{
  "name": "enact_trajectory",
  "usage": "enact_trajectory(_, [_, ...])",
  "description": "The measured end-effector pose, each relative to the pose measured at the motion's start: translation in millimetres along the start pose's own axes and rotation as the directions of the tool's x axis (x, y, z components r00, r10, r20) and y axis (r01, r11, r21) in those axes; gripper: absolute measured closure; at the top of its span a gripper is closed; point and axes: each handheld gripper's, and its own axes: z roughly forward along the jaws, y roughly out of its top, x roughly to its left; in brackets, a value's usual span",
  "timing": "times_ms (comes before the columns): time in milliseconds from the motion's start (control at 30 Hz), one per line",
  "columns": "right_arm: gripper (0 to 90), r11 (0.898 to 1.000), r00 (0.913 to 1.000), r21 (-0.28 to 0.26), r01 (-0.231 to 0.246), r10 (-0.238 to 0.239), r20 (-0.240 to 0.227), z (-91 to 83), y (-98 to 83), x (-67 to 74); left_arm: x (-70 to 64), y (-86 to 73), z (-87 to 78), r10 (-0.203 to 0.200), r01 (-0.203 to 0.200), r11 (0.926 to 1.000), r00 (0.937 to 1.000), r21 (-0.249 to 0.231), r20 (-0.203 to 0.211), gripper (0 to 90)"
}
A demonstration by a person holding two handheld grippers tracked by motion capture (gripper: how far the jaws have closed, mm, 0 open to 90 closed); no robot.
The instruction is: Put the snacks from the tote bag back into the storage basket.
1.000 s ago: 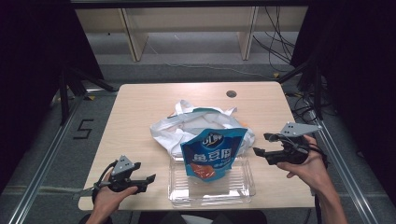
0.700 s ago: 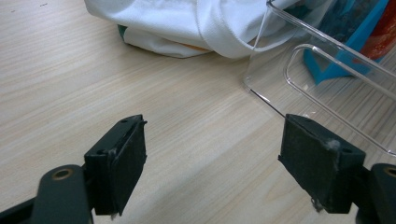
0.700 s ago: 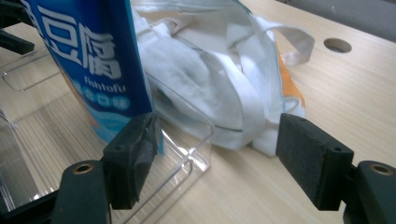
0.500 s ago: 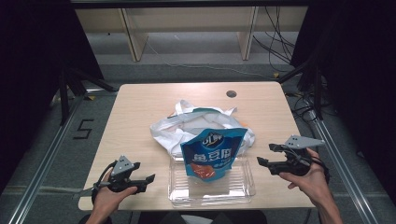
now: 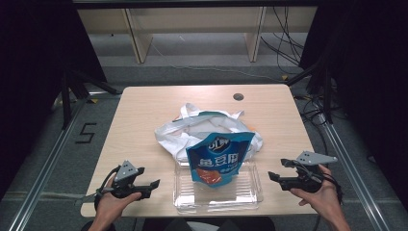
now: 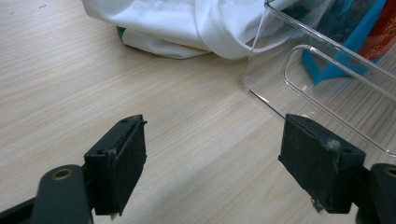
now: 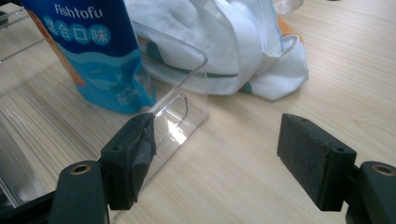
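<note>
Two claws gaping – right claw point(image 7: 215, 158) view reads "Fishtofu" on pouch point(image 7: 93, 56).

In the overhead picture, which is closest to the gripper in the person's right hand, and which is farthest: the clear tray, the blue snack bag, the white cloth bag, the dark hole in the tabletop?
From the right gripper:
1. Clear tray, just beside it.
2. Blue snack bag, standing in the tray.
3. White cloth bag, behind the tray.
4. Dark hole, near the far edge.

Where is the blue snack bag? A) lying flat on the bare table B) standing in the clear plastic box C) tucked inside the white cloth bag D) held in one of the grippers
B: the blue snack bag stands upright in the clear plastic box, in front of the white cloth bag, and both grippers are open and apart from it.
</note>
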Motion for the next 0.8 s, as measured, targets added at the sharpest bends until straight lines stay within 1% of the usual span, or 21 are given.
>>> enact_trajectory(33, [28.7, 1.0, 0.9999, 0.006, 0.011, -0.011, -0.009, 0.2, -0.9, -1.3, -0.8, -0.1, 0.6, -0.014, 0.014, 0.9998, 0.9999, -0.011, -0.001, 21.8])
enact_trajectory(67, [28.7, 1.0, 1.0, 0.009, -0.008, 0.008, 0.003, 1.1, -3.2, 1.3, -1.7, -0.1, 1.4, -0.03, 0.03, 0.9993, 0.9996, -0.024, -0.003, 21.8])
enact_trajectory(100, [28.7, 1.0, 1.0, 0.006, 0.005, -0.005, 0.008, 0.7, -4.3, 0.4, -1.6, -0.1, 1.2, -0.028, 0.028, 0.9993, 0.9996, -0.023, -0.003, 21.8])
enact_trajectory(133, [28.7, 1.0, 0.9999, 0.014, -0.016, 0.016, 0.002, -0.4, -6.0, 2.2, -1.6, -0.2, 1.2, -0.028, 0.028, 0.9993, 0.9996, -0.024, -0.004, 21.8])
enact_trajectory(167, [28.8, 1.0, 1.0, 0.02, -0.006, 0.006, 0.0, -0.7, -7.2, 1.6, -1.7, -0.1, 1.3, -0.029, 0.029, 0.9993, 0.9996, -0.024, -0.003, 21.8])
enact_trajectory(200, [28.8, 1.0, 0.9998, 0.006, 0.012, -0.012, 0.015, -0.3, -8.7, 0.6, -1.7, -0.1, 1.4, -0.028, 0.028, 0.9993, 0.9996, -0.023, -0.003, 21.8])
enact_trajectory(233, [28.8, 1.0, 0.9998, 0.025, -0.017, 0.016, 0.012, -1.4, -10.2, 2.3, -1.6, -0.4, 1.9, -0.029, 0.029, 0.9991, 0.9996, -0.03, 0.0, 21.8])
enact_trajectory(267, [28.8, 0.999, 0.9997, 0.023, -0.024, 0.024, 0.001, -0.4, -12.0, 2.5, -1.6, -0.3, 2.1, -0.03, 0.03, 0.9991, 0.9995, -0.03, 0.001, 21.8])
enact_trajectory(300, [28.8, 1.0, 0.9997, 0.021, -0.018, 0.017, 0.015, -0.8, -13.5, 2.2, -1.9, -0.3, 2.1, -0.034, 0.034, 0.999, 0.9994, -0.029, 0.0, 21.8])
enact_trajectory(367, [28.7, 0.999, 0.9998, 0.029, -0.013, 0.013, 0.014, 1.1, -17.5, 2.7, -1.8, -0.3, 2.0, -0.032, 0.032, 0.999, 0.9995, -0.029, -0.001, 21.8])
enact_trajectory(400, [28.7, 0.999, 0.9997, 0.04, -0.014, 0.013, 0.021, 1.1, -18.8, 3.1, -1.9, -0.3, 2.0, -0.033, 0.032, 0.999, 0.9995, -0.03, -0.001, 21.8])
enact_trajectory(433, [28.7, 0.999, 0.9997, 0.038, -0.006, 0.005, 0.025, 2.0, -20.7, 2.5, -1.6, -0.4, 2.2, -0.032, 0.032, 0.9991, 0.9995, -0.028, 0.001, 21.8])
enact_trajectory(500, [28.7, 0.999, 0.9992, 0.041, -0.005, 0.004, 0.039, 2.8, -24.8, 1.6, -1.6, -0.5, 2.7, -0.032, 0.032, 0.9992, 0.9995, -0.026, 0.004, 21.7])
enact_trajectory(533, [28.8, 0.999, 0.999, 0.043, -0.025, 0.024, 0.037, 3.5, -26.7, 3.1, -1.4, -0.4, 2.6, -0.03, 0.03, 0.9993, 0.9995, -0.024, 0.005, 21.7])
enact_trajectory(567, [28.8, 0.998, 0.9984, 0.049, -0.033, 0.031, 0.047, 2.8, -27.8, 3.4, -1.5, -0.4, 2.7, -0.031, 0.031, 0.9992, 0.9995, -0.025, 0.006, 21.7])
enact_trajectory(600, [28.8, 0.999, 0.9983, 0.045, -0.006, 0.003, 0.058, 3.5, -29.4, 0.8, -1.6, -0.5, 2.8, -0.03, 0.03, 0.9992, 0.9996, -0.027, 0.004, 21.7])
enact_trajectory(633, [28.8, 0.998, 0.9981, 0.056, -0.029, 0.026, 0.055, 2.9, -30.9, 1.7, -0.6, -0.4, 1.9, -0.015, 0.015, 0.9998, 0.9999, -0.015, 0.003, 21.7])
enact_trajectory(667, [28.8, 0.998, 0.9981, 0.055, -0.041, 0.039, 0.048, 4.1, -32.6, 1.4, -1.8, -0.4, 2.1, -0.029, 0.029, 0.9994, 0.9996, -0.021, -0.001, 21.7])
enact_trajectory(700, [28.8, 0.997, 0.997, 0.057, -0.044, 0.04, 0.067, 3.1, -33.7, 1.5, -1.7, -0.4, 1.6, -0.027, 0.027, 0.9995, 0.9996, -0.019, -0.004, 21.7])
enact_trajectory(767, [28.8, 0.997, 0.9964, 0.067, -0.027, 0.022, 0.082, 3.6, -37.0, 1.4, -1.5, -0.5, 1.8, -0.029, 0.029, 0.9993, 0.9996, -0.022, -0.002, 21.6])
enact_trajectory(800, [28.8, 0.997, 0.997, 0.077, -0.021, 0.015, 0.076, 3.1, -37.9, 0.7, -1.4, -0.6, 1.8, -0.029, 0.029, 0.9994, 0.9996, -0.021, -0.003, 21.6])
